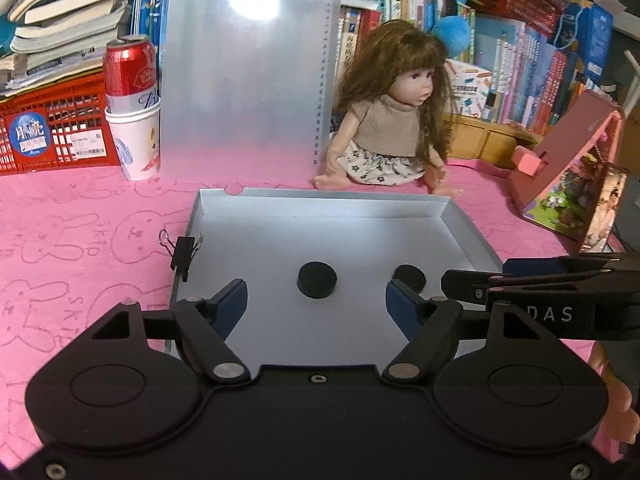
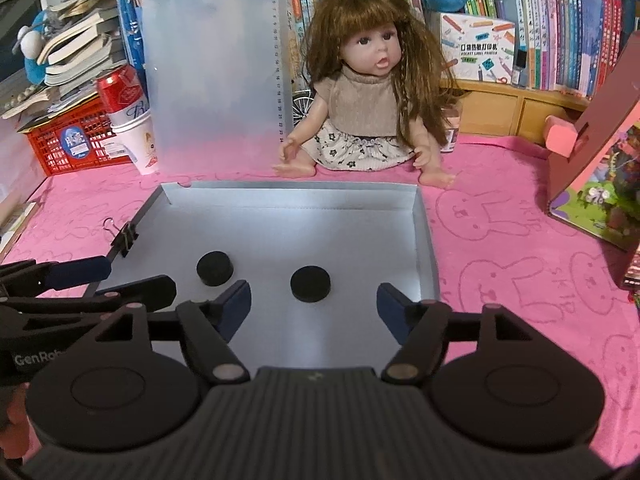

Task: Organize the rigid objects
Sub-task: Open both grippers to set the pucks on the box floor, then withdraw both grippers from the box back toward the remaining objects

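A shallow silver tray (image 1: pixel 320 204) (image 2: pixel 424 232) lies on the pink mat. Two black round discs lie in it: one (image 1: pixel 317 279) (image 2: pixel 215 268) toward the left, the other (image 1: pixel 409 277) (image 2: pixel 310 283) toward the right. A black binder clip (image 1: pixel 184 254) (image 2: pixel 125 238) is clamped on the tray's left rim. My left gripper (image 1: pixel 316 306) is open and empty, just short of the left disc. My right gripper (image 2: pixel 314 306) is open and empty, just short of the right disc. Each gripper shows at the edge of the other's view.
A doll (image 1: pixel 394 120) (image 2: pixel 368 92) sits behind the tray. A frosted clipboard (image 1: pixel 248 68) (image 2: pixel 216 64) stands upright at the back. A red can in a paper cup (image 1: pixel 130 104) (image 2: pixel 128 116) and a red crate (image 1: pixel 52 128) are back left. A pink toy house (image 1: pixel 576 176) (image 2: pixel 600 160) stands right.
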Demonstrator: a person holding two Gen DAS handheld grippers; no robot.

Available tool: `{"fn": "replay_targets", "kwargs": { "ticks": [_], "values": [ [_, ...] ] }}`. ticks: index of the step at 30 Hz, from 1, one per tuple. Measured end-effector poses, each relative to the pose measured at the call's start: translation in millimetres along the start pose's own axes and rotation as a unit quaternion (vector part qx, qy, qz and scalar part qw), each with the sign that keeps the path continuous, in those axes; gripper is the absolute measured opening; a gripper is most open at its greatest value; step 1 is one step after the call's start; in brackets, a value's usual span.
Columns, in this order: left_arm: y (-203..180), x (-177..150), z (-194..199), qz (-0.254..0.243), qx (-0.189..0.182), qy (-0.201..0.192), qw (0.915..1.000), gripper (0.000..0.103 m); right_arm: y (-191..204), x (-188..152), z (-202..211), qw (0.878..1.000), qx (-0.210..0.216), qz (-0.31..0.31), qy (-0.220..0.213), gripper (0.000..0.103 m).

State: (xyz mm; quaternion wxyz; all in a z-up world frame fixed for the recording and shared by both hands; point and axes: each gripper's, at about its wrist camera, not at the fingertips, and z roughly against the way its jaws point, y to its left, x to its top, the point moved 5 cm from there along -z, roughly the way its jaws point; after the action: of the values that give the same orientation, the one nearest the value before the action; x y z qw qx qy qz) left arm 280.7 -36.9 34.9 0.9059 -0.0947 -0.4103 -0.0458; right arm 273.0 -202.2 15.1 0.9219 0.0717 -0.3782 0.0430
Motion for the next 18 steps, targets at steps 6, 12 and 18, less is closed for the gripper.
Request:
{"fn": "replay_targets", "kwargs": {
  "ticks": [6, 12, 18],
  "values": [
    [-5, -9, 25, -0.007, -0.007, -0.010, 0.9999, 0.076, 2, -8, 19, 1.000, 0.008, 0.005, -0.008, 0.084],
    [-9, -19, 44, -0.015, -0.014, -0.020, 0.9996, 0.077, 4, -17, 34, 1.000, 0.016, 0.011, -0.019, 0.086],
    [-14, -34, 62, -0.034, -0.019, -0.031, 0.9988, 0.080, 4, -27, 47, 0.999, 0.025, 0.014, -0.032, 0.087]
  ]
}}
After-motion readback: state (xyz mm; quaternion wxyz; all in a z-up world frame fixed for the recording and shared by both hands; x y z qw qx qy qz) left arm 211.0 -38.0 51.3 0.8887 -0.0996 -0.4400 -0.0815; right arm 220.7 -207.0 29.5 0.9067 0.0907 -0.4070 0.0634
